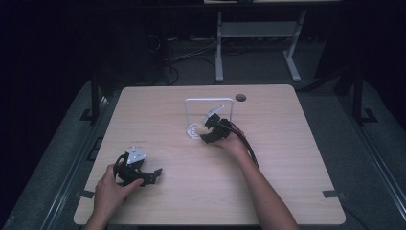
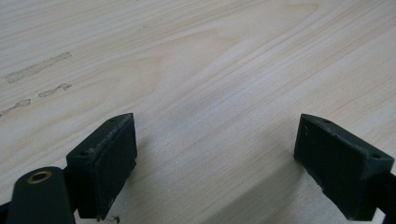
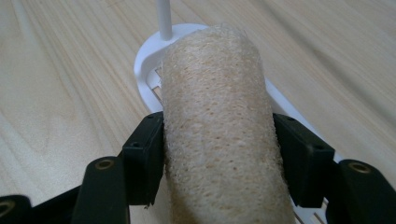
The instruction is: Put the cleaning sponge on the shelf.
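A pale, rough loofah sponge [image 3: 217, 126] lies along my right gripper's [image 3: 218, 156] jaws, which press on both its sides; its far end reaches over the white base of a rack [image 3: 145, 60]. In the high view the right gripper [image 1: 207, 130] sits at the foot of the white wire rack [image 1: 209, 100] near the table's middle, the sponge [image 1: 193, 129] showing as a small pale patch. My left gripper [image 1: 154, 175] rests at the table's front left, held by a hand. Its jaws stand wide apart over bare wood [image 2: 215, 140], nothing between them.
The light wooden table [image 1: 287, 158] has a round cable hole [image 1: 240, 97] at its far edge. Faint smear marks [image 2: 37, 70] show on the wood ahead of the left gripper. Beyond the table stands a white desk frame [image 1: 258, 33] on a dark floor.
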`<control>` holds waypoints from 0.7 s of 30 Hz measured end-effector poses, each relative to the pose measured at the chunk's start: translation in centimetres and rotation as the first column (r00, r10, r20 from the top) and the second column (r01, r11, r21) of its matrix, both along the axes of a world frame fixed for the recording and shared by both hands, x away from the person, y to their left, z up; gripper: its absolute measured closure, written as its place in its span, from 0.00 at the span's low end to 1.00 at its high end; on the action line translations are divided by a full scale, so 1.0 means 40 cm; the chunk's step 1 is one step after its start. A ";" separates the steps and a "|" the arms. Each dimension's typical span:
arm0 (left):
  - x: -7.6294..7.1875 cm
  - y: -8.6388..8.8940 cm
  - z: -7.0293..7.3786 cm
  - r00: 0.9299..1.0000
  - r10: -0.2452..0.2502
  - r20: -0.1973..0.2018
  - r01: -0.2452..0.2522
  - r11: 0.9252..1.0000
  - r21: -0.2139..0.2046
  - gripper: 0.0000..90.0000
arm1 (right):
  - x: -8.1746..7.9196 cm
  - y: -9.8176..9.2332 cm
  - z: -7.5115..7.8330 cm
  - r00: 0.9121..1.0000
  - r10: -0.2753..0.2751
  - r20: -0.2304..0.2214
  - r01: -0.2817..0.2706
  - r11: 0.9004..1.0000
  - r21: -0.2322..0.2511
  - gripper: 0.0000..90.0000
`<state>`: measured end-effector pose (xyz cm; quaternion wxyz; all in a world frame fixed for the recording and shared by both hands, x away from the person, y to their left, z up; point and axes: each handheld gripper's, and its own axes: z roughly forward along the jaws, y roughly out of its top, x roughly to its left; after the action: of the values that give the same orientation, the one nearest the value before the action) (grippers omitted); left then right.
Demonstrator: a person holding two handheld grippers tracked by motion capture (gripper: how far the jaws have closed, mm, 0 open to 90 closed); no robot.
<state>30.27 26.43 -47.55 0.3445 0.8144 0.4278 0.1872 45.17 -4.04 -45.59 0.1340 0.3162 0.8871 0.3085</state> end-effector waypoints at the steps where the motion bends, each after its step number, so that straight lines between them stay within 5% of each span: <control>1: 0.000 0.000 0.000 1.000 0.000 0.000 0.000 1.000 0.000 0.14 | 0.000 0.000 -0.001 1.000 0.001 -0.001 -0.001 1.000 0.002 0.42; 9: 0.000 0.000 0.000 1.000 0.000 0.000 0.000 1.000 0.000 0.14 | -0.002 -0.004 0.007 1.000 -0.006 -0.004 0.006 1.000 0.021 0.37; 21: 0.000 0.000 0.000 1.000 0.000 0.000 0.000 1.000 0.002 0.14 | -0.047 -0.032 0.088 0.999 0.002 0.048 -0.006 0.997 0.075 0.37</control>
<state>30.27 26.43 -47.55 0.3438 0.8147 0.4276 0.1876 43.29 -5.31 -42.09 0.1423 0.3118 0.8720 0.3495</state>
